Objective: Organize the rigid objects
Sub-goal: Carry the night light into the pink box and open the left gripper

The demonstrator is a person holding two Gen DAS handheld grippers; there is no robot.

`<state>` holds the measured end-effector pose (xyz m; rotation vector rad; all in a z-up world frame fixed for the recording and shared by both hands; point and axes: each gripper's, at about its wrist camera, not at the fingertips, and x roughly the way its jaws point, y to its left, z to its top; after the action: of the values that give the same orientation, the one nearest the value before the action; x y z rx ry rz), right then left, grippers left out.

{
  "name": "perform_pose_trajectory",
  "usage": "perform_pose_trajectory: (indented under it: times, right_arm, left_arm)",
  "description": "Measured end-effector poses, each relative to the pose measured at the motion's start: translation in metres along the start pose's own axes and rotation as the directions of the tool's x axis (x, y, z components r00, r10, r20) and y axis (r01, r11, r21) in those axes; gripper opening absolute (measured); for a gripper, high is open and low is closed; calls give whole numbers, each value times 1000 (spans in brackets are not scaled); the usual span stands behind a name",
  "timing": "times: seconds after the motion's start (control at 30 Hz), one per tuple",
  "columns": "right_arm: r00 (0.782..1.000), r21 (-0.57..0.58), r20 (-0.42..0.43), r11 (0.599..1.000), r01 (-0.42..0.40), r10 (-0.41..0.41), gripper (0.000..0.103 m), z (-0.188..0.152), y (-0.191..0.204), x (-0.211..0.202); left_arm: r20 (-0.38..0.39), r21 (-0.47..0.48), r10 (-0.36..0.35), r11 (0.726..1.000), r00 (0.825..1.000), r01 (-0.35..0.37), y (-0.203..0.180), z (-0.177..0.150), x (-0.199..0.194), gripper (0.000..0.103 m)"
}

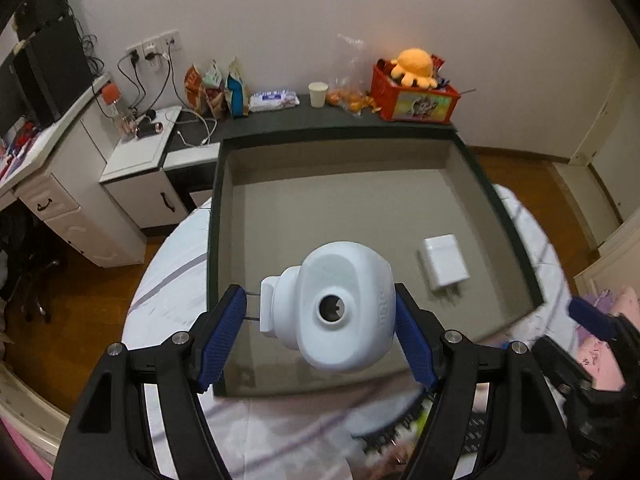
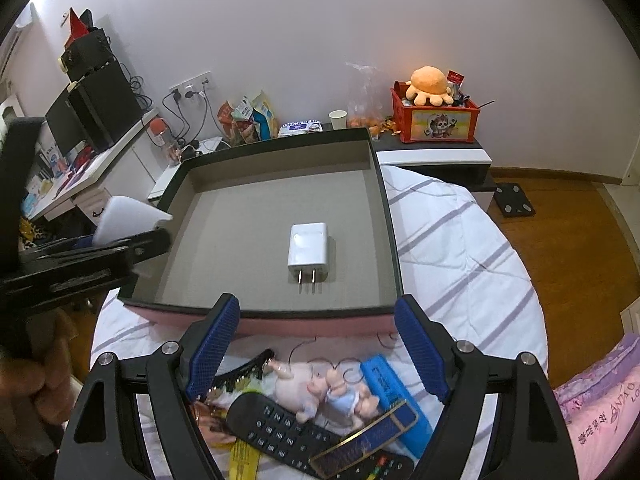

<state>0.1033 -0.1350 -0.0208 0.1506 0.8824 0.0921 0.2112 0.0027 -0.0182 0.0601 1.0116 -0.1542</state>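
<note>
My left gripper (image 1: 320, 320) is shut on a white plastic bottle (image 1: 340, 308), held bottom toward the camera above the near part of a shallow grey-lined box (image 1: 348, 196). A white charger plug (image 1: 444, 262) lies in the box at the right; it also shows in the right wrist view (image 2: 307, 250). My right gripper (image 2: 318, 340) is open and empty over the box's pink near wall (image 2: 304, 322), above a pile with a black remote (image 2: 288, 436), a small pig doll (image 2: 320, 394), a blue case (image 2: 394, 396) and a black hair clip (image 2: 244, 370). The left gripper (image 2: 80, 256) with the bottle (image 2: 128, 218) shows at the left.
The box sits on a bed with a striped white quilt (image 2: 460, 248). Behind it a dark low cabinet (image 1: 280, 118) holds snack bags, a paper cup (image 1: 318, 94) and a red bin with an orange plush (image 1: 414, 86). A white desk (image 1: 60, 168) stands at the left.
</note>
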Motion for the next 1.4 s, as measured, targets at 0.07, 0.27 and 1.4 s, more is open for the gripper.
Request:
perform_pose_trajectory:
  times: [0.07,0.27,1.4]
  right_arm:
    - [1000,2,-8,1000,-3,3,81,3,-2,5]
    - [999,8,-38,1000,8,-7,81,5,-6,22]
    - [1000,-72,-16,997,0,-1,81,-48,30,-29]
  left_arm:
    - [-32,-7,7,1000,999,-7,3,1,19,74]
    - [-119,-14,24,1000,993,-26,6,-6,59,74]
    - [55,-25,101,995,993,-99,17,-95,-55,103]
